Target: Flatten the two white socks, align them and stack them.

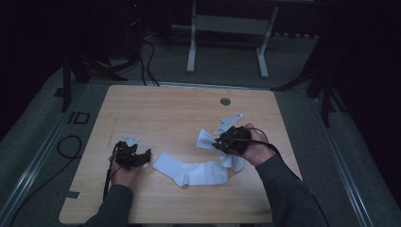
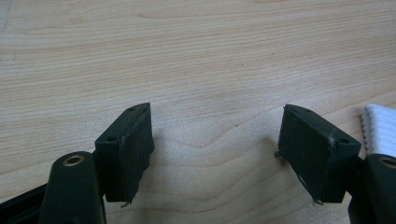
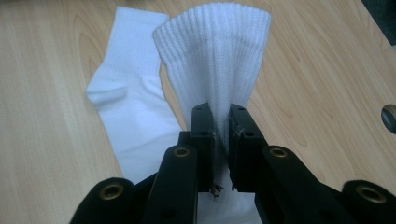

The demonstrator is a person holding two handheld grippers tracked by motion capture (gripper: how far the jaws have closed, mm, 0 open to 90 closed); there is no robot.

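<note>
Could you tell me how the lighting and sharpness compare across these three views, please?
High view: dim, surroundings nearly black, table and white sock legible. Left gripper view: bright, even, sharp wood grain, soft shadows beside the jaws. Right gripper view: bright, sock ribbing crisp, foreground jaws dark.

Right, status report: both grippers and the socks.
Left gripper open, low over bare table, beside flat sock. Right gripper shut on second sock, cuff end fanned out beyond the jaws. Nothing in the way.

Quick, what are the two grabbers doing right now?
Left gripper: open, nothing in it, over the table.
Right gripper: closed on a white sock.
</note>
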